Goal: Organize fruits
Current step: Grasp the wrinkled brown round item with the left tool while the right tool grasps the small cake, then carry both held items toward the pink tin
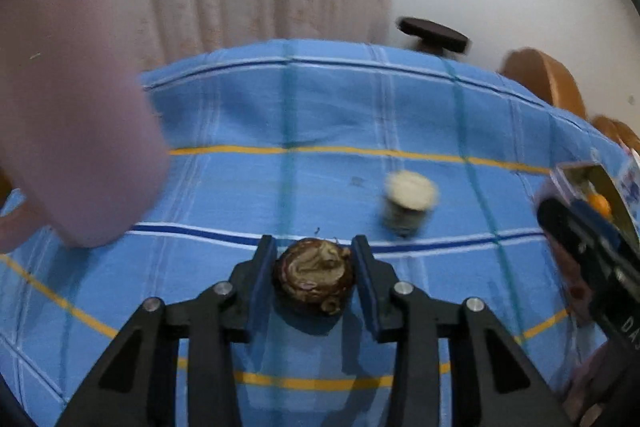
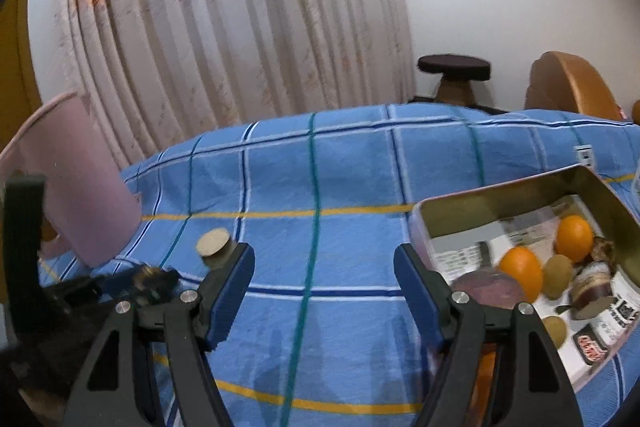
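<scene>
Clamping with the left gripper (image 1: 314, 243) on a brown cut fruit piece (image 1: 314, 277), pads seemingly pressed against both flanks, right down on the blue checked tablecloth (image 1: 320, 107). Gripping low and shallow, though, only near the fingertips, so could easily squirt out forward on the lift if squeezed harder, rounded and probably slick as it looks. Could also pinch a fold of cloth and drag it along, tipping the pale-topped second piece (image 1: 408, 203) standing just beyond to the right. Holding the right gripper (image 2: 324, 259) wide apart and empty over the cloth, just beside the gold tin box (image 2: 500, 195). Already crowded in there: two oranges (image 2: 520, 273), a kiwi (image 2: 558, 275), more cut pieces. Worth watching the carry across, then: might clip the tin's near wall, or bump the waiting right gripper on the way. Dropping from height might send an orange rolling or bruise the soft cut face. Also looming close on the left, a tall pink container (image 1: 80, 147), easy to knock on a wide swing. Blurred here, so hard to judge how steady the hold is.
</scene>
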